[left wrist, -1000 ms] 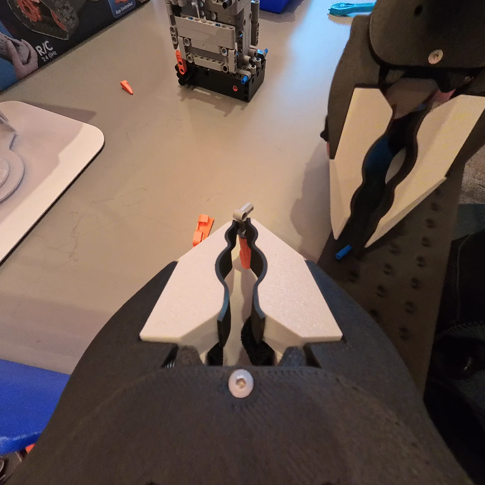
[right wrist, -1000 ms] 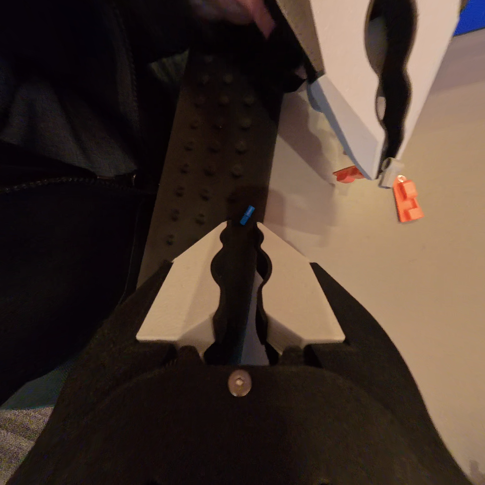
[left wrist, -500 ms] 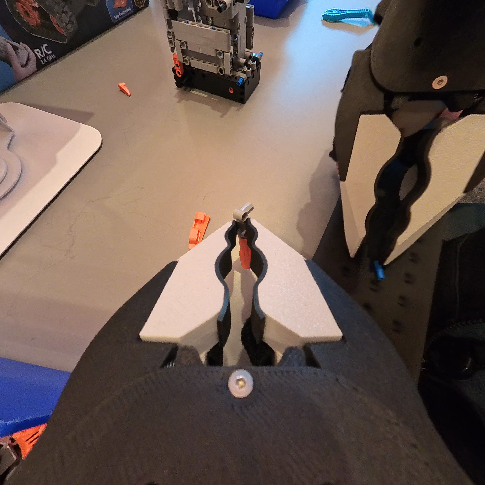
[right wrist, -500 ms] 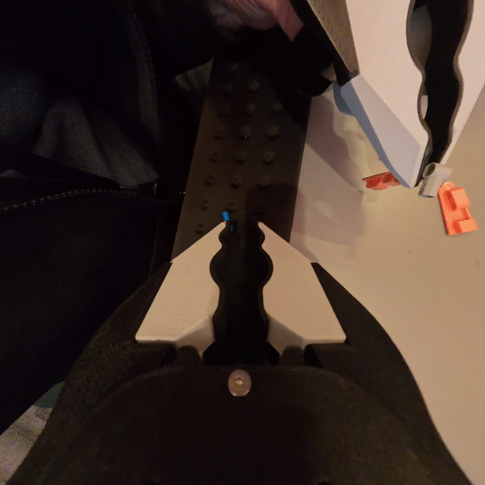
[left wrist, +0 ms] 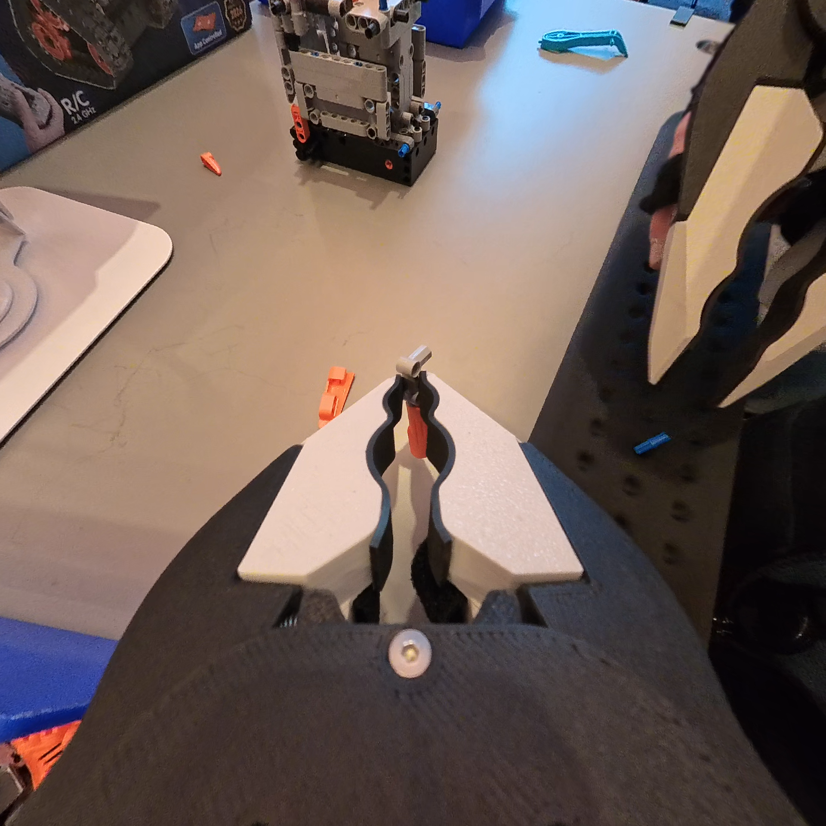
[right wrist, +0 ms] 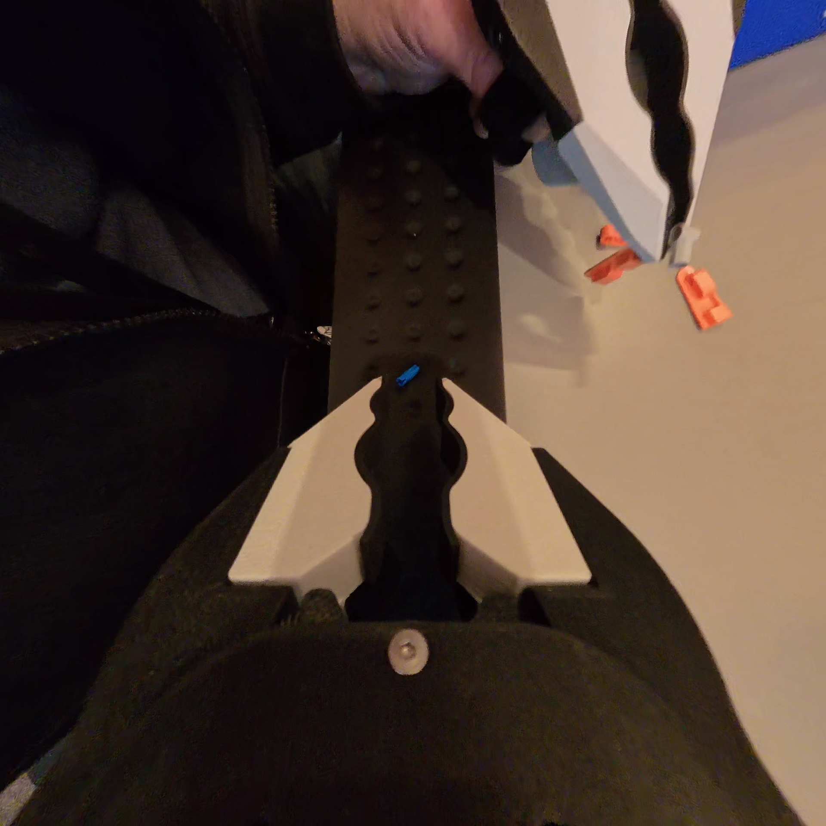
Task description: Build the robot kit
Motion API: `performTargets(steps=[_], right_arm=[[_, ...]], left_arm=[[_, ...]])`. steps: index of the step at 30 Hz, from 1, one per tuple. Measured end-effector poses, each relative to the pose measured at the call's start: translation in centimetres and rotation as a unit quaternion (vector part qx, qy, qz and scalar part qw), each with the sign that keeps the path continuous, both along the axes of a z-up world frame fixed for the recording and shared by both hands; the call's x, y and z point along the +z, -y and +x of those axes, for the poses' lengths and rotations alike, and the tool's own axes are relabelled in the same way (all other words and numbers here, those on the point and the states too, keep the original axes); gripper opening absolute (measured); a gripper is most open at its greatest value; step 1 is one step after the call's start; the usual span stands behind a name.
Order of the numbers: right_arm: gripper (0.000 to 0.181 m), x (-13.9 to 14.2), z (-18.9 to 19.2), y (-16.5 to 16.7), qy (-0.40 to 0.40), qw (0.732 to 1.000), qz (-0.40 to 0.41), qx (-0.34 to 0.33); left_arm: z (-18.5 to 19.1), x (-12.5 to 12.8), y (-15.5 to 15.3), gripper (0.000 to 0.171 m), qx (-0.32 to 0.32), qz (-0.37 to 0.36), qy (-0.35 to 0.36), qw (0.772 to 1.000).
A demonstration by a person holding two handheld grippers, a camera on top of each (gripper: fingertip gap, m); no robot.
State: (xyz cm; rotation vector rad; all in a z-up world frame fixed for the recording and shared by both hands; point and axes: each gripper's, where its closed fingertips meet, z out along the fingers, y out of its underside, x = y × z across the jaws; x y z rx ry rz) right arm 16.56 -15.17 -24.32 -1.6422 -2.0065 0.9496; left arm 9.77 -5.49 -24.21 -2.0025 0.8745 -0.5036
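Observation:
My left gripper (left wrist: 413,382) is shut on a small grey connector (left wrist: 413,361) with an orange axle (left wrist: 416,429) running back between the jaws, held just above the grey table. It also shows in the right wrist view (right wrist: 675,252), still holding the connector (right wrist: 683,243). My right gripper (right wrist: 411,381) is open and hovers over a black studded strip (right wrist: 415,250) at the table's edge. A small blue pin (right wrist: 407,374) lies on the strip right at its fingertips. In the left wrist view the right gripper (left wrist: 688,393) hangs above the pin (left wrist: 651,443).
An orange piece (left wrist: 335,395) lies beside my left fingertips. A grey and black brick assembly (left wrist: 362,89) stands farther back, with a small orange part (left wrist: 211,163) to its left, a teal tool (left wrist: 581,42), a white tray (left wrist: 89,277) and a printed box (left wrist: 89,53). A hand (right wrist: 402,44) grips the left gripper. To reach the orange piece (left wrist: 335,395) in a straight line is about 7 cm for my left fingers, about 15 cm for my right. My right wrist view (right wrist: 701,296) looks at it from another angle.
The right gripper has lifted off the strip and moved right. The blue pin, at its fingertip half a second ago, now lies flat on the strip. The left gripper keeps its hold.

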Motion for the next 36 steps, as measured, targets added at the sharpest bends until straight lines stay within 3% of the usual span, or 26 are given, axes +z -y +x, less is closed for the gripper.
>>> performTargets(steps=[1, 6, 9, 16, 21, 29, 36], right_arm=[[0.018, -0.4, 0.1, 0.3, 0.003, 1.000, -0.002, -0.009], [0.020, -2.3, -0.9, 1.2, 0.010, 0.998, 0.019, -0.066], [0.013, -3.0, -1.2, 0.7, 0.014, 0.995, 0.044, -0.093], [0.003, -3.0, -1.4, 0.5, -0.006, 0.994, 0.052, -0.097], [0.002, -0.2, -2.2, -1.4, -0.072, 0.992, 0.026, -0.105], [0.002, 6.2, -3.4, -6.7, -0.214, 0.968, -0.010, -0.128], [0.002, 6.6, -4.0, -7.4, -0.226, 0.966, 0.007, -0.125]], left_arm=[[0.1, 0.1, 0.0, 0.005, 0.000, 0.002, 0.000, 1.000], [0.4, 0.2, 0.4, 0.005, -0.005, 0.003, 0.006, 1.000], [0.5, 0.3, 0.6, 0.005, -0.007, 0.004, 0.009, 1.000], [0.9, 0.6, 1.0, 0.005, -0.012, 0.006, 0.022, 1.000], [1.4, 1.2, 1.4, 0.004, -0.024, -0.002, 0.055, 0.998], [2.3, 4.4, 2.0, 0.004, -0.056, -0.018, 0.198, 0.978], [2.7, 5.0, 1.8, 0.004, -0.062, -0.021, 0.226, 0.972]])
